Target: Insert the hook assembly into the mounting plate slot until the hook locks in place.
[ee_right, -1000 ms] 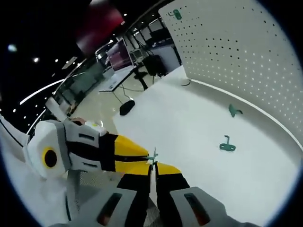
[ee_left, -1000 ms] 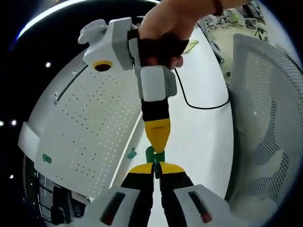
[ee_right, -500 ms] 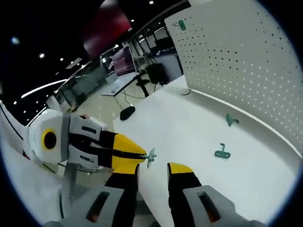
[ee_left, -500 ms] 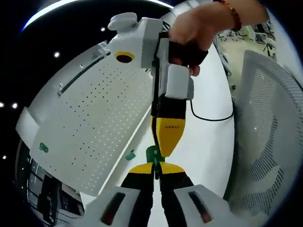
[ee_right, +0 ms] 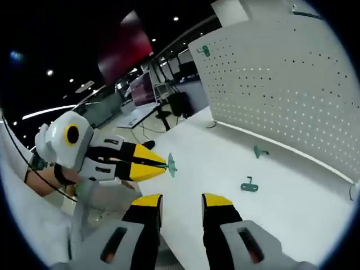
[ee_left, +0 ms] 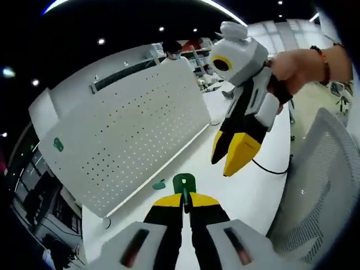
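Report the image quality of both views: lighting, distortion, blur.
Left gripper view: strong fisheye bends the pegboard; ceiling lights glare as dots on a dark background; the green hook piece in the left gripper looks sharp. Right gripper view: same curvature, evenly lit white table; loose green hooks small but clear; the right gripper casts little shadow.

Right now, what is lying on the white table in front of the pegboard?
On the white table, two small green hook parts lie in front of the pegboard: one flat, another nearer the board's base. Their undersides are hidden.
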Motion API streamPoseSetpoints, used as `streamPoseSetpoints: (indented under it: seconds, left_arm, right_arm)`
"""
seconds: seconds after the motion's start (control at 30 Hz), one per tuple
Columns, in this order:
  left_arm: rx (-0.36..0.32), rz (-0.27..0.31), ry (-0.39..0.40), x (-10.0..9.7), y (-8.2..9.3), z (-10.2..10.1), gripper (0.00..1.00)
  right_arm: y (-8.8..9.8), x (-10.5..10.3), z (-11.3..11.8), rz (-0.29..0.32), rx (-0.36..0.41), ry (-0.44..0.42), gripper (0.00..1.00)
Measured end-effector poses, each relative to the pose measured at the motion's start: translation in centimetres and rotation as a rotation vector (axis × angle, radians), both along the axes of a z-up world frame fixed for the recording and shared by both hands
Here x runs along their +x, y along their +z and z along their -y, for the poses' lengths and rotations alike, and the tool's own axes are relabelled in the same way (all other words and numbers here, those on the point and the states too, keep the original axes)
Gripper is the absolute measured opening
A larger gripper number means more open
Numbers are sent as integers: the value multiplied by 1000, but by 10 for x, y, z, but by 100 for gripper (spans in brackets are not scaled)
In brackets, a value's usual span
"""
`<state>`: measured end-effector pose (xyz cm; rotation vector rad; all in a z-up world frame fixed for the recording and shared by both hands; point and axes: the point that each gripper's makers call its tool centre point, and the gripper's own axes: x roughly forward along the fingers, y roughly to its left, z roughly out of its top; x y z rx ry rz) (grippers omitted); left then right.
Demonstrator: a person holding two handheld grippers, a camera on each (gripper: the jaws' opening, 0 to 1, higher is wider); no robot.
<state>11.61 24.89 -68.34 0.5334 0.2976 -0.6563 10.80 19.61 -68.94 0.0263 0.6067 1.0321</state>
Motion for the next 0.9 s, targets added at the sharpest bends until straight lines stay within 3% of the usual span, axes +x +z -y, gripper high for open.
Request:
streamPoseSetpoints:
  seconds: [0.13, 0.2, 0.3, 0.53, 0.67, 0.9]
  left_arm:
    - [-49, 0, 56, 8, 7, -5, 3]
    - [-114, -3, 80, 12, 14, -4, 3]
    - [-125, 9, 95, 19, 23, -6, 3]
    - [-210, 2, 164, 31, 34, -9, 3]
    - [-274, 13, 204, 37, 42, -10, 3]
    - [-325, 8, 224, 45, 48, -7, 3]
  right_arm:
    - [8, 5, 9, 51, 9, -40, 34]
    - [12, 5, 11, 79, 17, -34, 35]
    - [8, 1, 12, 53, 15, -19, 35]
    - [3, -10, 23, 74, 10, -2, 37]
    - [7, -9, 30, 139, 19, -16, 47]
    - [13, -8, 40, 184, 15, -31, 53]
